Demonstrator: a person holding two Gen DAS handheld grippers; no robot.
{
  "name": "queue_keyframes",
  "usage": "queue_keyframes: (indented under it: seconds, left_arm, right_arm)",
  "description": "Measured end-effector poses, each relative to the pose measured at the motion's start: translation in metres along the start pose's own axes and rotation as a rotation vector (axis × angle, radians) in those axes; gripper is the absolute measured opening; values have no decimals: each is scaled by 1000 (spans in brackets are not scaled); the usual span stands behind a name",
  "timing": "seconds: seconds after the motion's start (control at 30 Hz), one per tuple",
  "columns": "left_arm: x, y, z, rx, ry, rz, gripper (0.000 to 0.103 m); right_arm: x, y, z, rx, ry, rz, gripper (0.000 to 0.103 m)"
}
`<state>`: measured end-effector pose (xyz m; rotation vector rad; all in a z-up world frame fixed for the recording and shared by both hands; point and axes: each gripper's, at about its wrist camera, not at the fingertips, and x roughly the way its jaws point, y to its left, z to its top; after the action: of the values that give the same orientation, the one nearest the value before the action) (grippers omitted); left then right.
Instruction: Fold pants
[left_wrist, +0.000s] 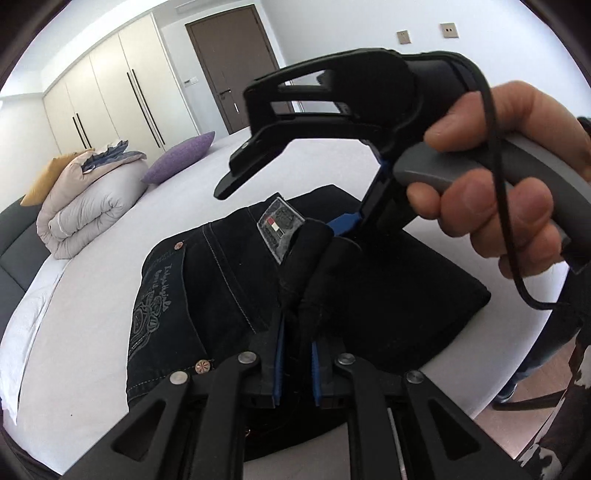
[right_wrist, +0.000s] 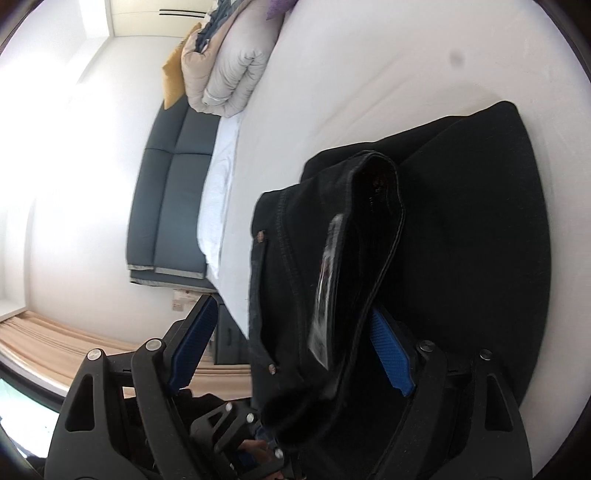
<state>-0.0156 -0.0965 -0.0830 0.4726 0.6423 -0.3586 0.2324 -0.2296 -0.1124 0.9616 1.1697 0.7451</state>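
Waistband lifted off the bed, ready to fold over

From the left wrist view, my left gripper (left_wrist: 297, 354) is pinched narrow on a bunch of the pants (left_wrist: 207, 280) at the waistband, near the label (left_wrist: 280, 228); the rest of the pants lies dark on the bed (left_wrist: 92, 295). The right gripper (left_wrist: 347, 221) reaches in beside the same bunch, held by the hand (left_wrist: 509, 177). I'd keep the pinch firm and both grips level so the band doesn't twist. From the right wrist view, my right gripper (right_wrist: 295, 354) stands wide, its pads (right_wrist: 391, 354) either side of the hanging waistband without clamping it. I'd close on the band edge first, then carry it flat over the leg part lying on the bed (right_wrist: 332, 74), matching edges.
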Motion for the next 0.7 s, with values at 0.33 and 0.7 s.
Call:
queue_keyframes:
  seconds: [0.33, 0.7]
  left_arm:
    - [-2, -4, 1, 17, -10, -7, 12]
    - [-2, -7, 13, 60, -37, -60, 12]
  right_arm:
    - [21, -19, -2, -42, 4, -144, 16]
    - [-14, -20, -23, -95, -103, -185, 15]
